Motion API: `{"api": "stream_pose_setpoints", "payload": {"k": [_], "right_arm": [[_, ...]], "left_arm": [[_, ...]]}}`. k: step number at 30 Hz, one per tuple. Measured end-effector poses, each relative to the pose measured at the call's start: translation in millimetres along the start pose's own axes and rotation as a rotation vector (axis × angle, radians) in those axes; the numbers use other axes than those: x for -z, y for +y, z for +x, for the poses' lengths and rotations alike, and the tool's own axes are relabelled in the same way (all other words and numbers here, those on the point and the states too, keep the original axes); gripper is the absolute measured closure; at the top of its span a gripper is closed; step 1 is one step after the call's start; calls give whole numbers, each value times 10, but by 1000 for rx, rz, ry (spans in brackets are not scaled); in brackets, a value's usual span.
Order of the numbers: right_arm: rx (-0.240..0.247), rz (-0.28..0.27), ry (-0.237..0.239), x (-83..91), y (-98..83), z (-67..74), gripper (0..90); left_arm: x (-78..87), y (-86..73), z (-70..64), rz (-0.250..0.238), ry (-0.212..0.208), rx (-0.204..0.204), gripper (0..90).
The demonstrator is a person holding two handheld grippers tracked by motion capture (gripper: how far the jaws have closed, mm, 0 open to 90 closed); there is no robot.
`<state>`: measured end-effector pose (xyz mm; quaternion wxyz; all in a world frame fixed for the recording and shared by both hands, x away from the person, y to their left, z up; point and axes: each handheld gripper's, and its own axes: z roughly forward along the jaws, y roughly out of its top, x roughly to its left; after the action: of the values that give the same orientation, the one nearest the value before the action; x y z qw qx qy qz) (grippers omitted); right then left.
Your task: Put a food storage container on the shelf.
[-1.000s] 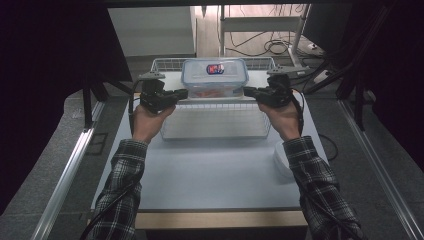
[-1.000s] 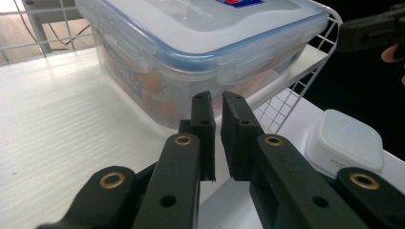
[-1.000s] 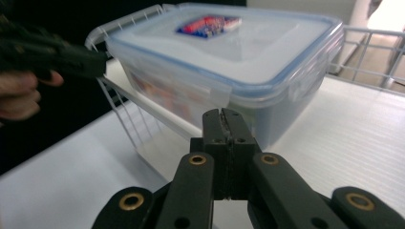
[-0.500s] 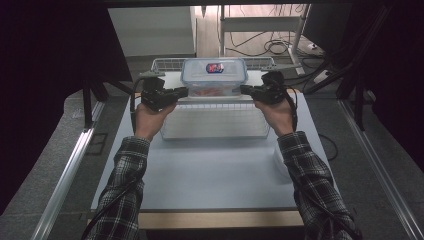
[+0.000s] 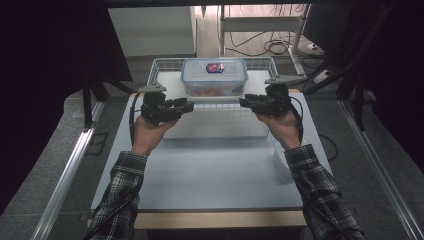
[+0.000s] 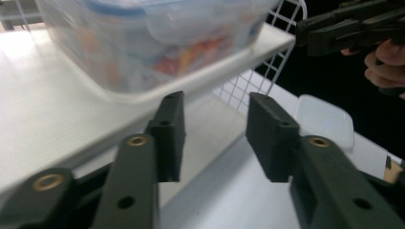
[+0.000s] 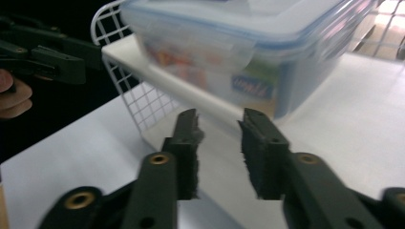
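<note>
The fingers point(image 6: 267, 138) of the left gripper point(image 5: 176, 107) have just been spreading, with nothing between them; the right gripper point(image 5: 252, 103) is doing the same, its fingers point(image 7: 260, 152) parted on empty air. Compared with 1 second back, both are sitting lower at the 2 sides of the white shelf point(image 5: 220, 117), likely after letting it go. The lidded plastic container point(image 5: 214, 76) is resting on that shelf at upper centre, inside the wire basket point(image 5: 165, 64). Its lid label point(image 5: 215, 67) and side sticker point(image 7: 249, 87) are too blurred to read. The counter point(image 5: 210, 175) is lying below.
</note>
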<state>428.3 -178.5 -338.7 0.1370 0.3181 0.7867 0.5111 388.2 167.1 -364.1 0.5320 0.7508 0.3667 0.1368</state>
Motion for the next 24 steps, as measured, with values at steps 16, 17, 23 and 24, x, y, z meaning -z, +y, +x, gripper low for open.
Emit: {"api": "stream_pose_setpoints", "payload": {"k": [16, 17, 23, 24], "right_arm": [[72, 12, 2, 231, -425, 282, 271], [72, 13, 2, 242, -458, 290, 255], [56, 34, 1, 295, -678, 299, 170], [56, 38, -3, 296, -704, 299, 160]], "left_arm": [[98, -431, -367, 42, 9, -48, 245], [105, -469, -388, 46, 10, -46, 214], [120, -670, -461, 44, -11, -18, 136], [120, -708, -468, 44, -11, -14, 131]]}}
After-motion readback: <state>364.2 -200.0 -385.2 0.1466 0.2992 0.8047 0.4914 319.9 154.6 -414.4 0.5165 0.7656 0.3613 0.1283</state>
